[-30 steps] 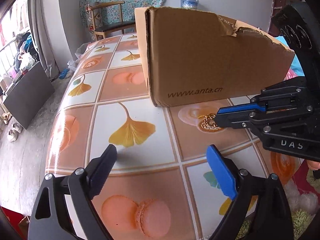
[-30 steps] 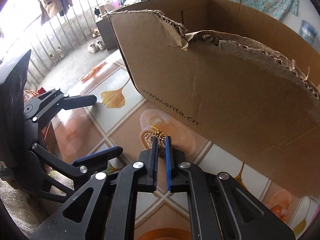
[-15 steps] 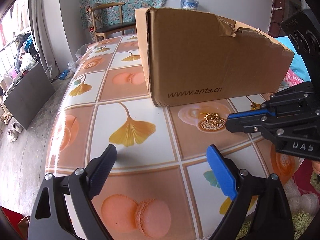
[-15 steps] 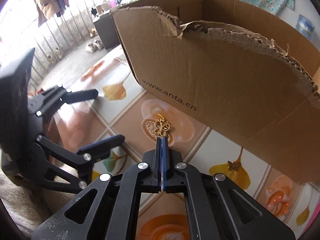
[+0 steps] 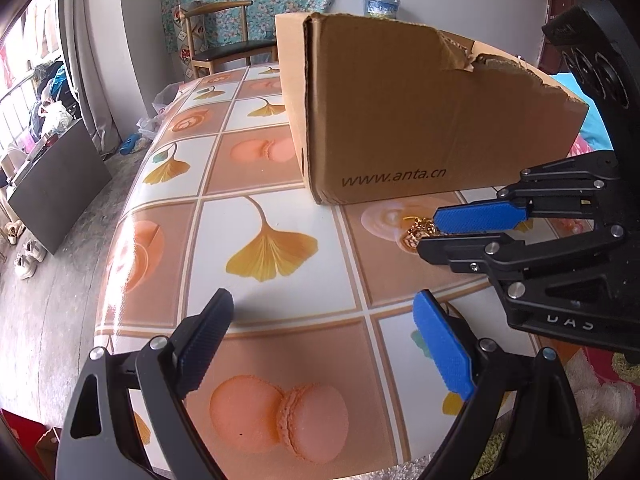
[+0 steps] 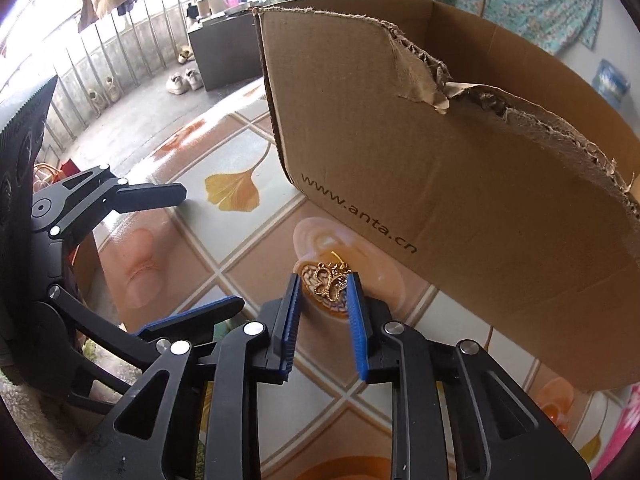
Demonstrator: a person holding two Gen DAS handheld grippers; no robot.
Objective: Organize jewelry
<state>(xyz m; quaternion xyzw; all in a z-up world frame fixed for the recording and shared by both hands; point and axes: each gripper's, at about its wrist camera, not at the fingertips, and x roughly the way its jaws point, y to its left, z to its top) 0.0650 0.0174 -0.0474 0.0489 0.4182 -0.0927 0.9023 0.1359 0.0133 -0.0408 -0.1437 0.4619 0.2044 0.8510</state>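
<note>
A small gold butterfly-shaped piece of jewelry lies on the patterned tablecloth just in front of the torn cardboard box. My right gripper is open, its blue pads on either side of the jewelry, low over the table. In the left wrist view the jewelry is partly hidden behind the right gripper. My left gripper is open and empty, held above the tablecloth to the left of the right one.
The cardboard box, printed www.anta.cn, stands open-topped right behind the jewelry. A wooden chair stands beyond the table's far end. The table's left edge drops to the floor, with shoes and a dark cabinet.
My right gripper was shut and drawn back; it has since opened and moved forward, so its pads now straddle the gold jewelry. The left gripper has stayed still.
</note>
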